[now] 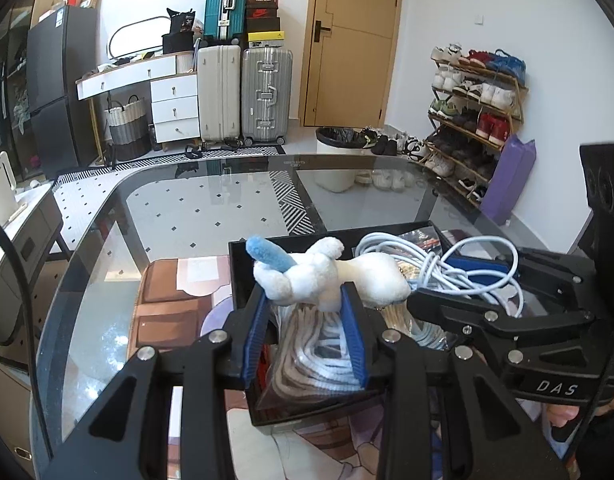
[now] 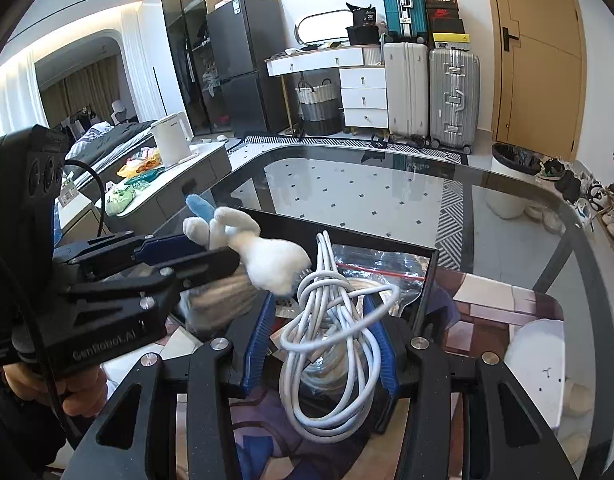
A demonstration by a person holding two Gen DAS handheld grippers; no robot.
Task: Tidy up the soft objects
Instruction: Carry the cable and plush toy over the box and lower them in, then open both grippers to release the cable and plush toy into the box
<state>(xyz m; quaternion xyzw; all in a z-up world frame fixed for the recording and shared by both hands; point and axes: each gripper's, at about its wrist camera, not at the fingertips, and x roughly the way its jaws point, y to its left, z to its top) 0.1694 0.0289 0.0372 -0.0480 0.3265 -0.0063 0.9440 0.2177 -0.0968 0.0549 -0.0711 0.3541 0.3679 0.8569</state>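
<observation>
A white plush toy with a blue ear is held between the blue pads of my left gripper, above a black box on the glass table. The toy also shows in the right wrist view, with the left gripper on it. My right gripper is shut around a bundle of white cable over the same box. The cable and right gripper show at right in the left wrist view. A bag of white and brown cords lies in the box.
The glass table has a rounded dark rim. A printed mat lies beside and under the box. A clear zip bag sits in the box. Suitcases, a shoe rack and a bin stand beyond the table.
</observation>
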